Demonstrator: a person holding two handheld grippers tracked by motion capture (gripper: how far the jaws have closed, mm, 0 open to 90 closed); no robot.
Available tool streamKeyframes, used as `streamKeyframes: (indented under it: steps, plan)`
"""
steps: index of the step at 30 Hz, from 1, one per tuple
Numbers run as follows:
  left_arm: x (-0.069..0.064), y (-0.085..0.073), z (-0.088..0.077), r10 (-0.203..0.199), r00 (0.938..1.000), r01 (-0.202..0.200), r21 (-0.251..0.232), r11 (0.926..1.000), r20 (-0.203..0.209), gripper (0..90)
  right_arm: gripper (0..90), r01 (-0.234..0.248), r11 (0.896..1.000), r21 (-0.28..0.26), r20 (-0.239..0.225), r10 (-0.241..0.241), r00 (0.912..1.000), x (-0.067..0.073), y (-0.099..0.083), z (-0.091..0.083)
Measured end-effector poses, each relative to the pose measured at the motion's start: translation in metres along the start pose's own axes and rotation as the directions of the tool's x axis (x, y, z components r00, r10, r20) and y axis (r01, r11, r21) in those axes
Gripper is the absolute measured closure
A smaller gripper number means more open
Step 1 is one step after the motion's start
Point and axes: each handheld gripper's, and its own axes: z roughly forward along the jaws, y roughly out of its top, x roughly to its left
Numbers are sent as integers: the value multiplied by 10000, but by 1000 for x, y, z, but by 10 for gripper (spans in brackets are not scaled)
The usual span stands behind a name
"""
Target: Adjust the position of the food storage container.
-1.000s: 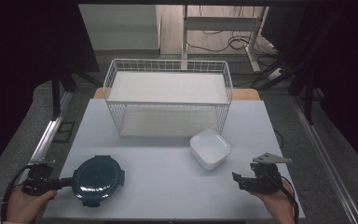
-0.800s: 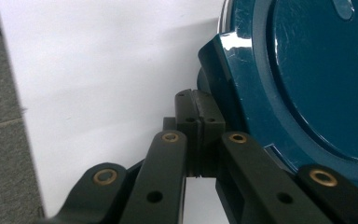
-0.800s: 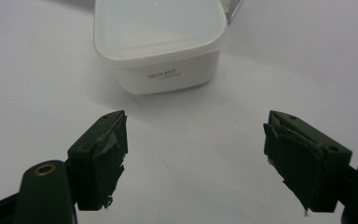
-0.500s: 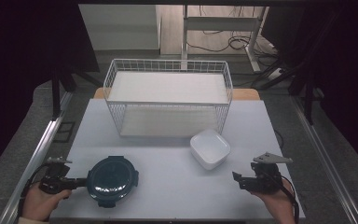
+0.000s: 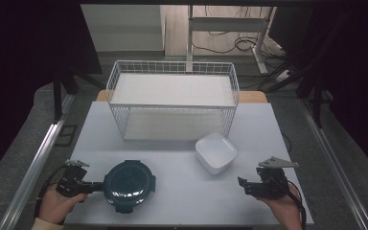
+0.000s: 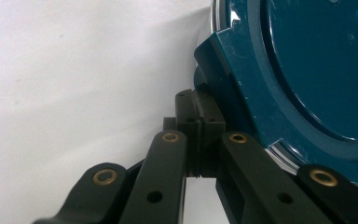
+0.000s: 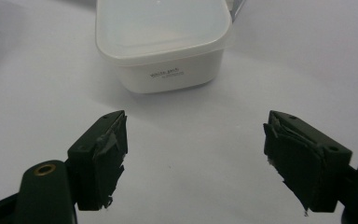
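So the left claw (image 5: 97,186) sits near the front left corner of the worktop (image 5: 182,211), held by a hand (image 5: 57,206) coming in over the front edge. Its jaws are pressed together, and in the left gripper view they've got the side tab of the teal round container (image 6: 307,70) pinched between the pads. From the high view that container (image 5: 128,186) sits flat on the worktop, just off the front edge and a bit left of the middle. The lid is dark teal and glossy, with a clear rim peeking out under it in the left gripper view.

The right claw (image 5: 243,184) is over by the front right corner, jaws spread wide with nothing between them. In the right gripper view (image 7: 193,158) you just see bare worktop between the two black pads, and past them the white square tub (image 7: 163,37), open side up with some small print on its side that's too tiny to read. In the high view the tub (image 5: 215,152) is right of the middle, near the right claw but clearly apart from it, and well apart from the teal container.

Behind all of that, along the back edge, there's a white wire basket (image 5: 172,103) standing upright, just behind the tub
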Motion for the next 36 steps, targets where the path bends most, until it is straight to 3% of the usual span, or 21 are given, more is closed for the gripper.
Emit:
streamKeyframes:
  steps: [16, 21, 36]
  plan:
    - [-25, 17, 20, 420, 9984, -425, 118, 9990, 379, 900, 215, -22, 10000, -15, -48, 22, 10000, 0, 0, 0]
    - [-39, 22, 29, 654, 9964, -666, 208, 9976, 544, 900, 215, -2, 10000, -56, -72, 2, 10000, 1, 1, -1]
    - [-65, 30, 43, 1121, 9908, -1154, 399, 9925, 763, 900, 215, 27, 10000, -58, -58, -27, 10000, 1, 1, 0]
